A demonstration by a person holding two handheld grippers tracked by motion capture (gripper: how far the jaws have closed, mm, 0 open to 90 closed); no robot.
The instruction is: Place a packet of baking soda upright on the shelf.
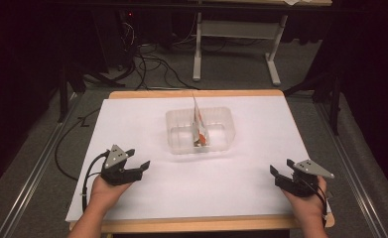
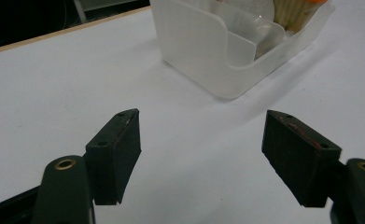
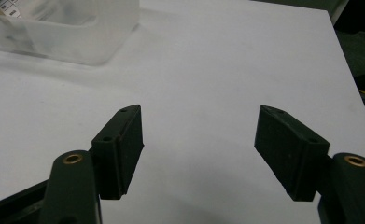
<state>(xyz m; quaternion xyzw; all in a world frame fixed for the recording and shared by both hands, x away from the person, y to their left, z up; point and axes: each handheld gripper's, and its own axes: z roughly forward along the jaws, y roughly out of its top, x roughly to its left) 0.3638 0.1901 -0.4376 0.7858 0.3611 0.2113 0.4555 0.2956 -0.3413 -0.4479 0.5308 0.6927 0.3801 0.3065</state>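
A clear plastic tub stands on the white table top, a little behind centre. A thin packet with white, orange and dark print leans upright inside it. My left gripper rests near the front left, open, nothing between its jaws. My right gripper rests near the front right, open and empty too. The left gripper view has the tub ahead of the open left gripper, with a pale packet end in it. In the right gripper view, the tub is far left of the right gripper.
The white sheet covers a wooden table whose edge shows at the back and front. Behind it stand a white table frame and loose cables on the grey floor. Rails run along both sides.
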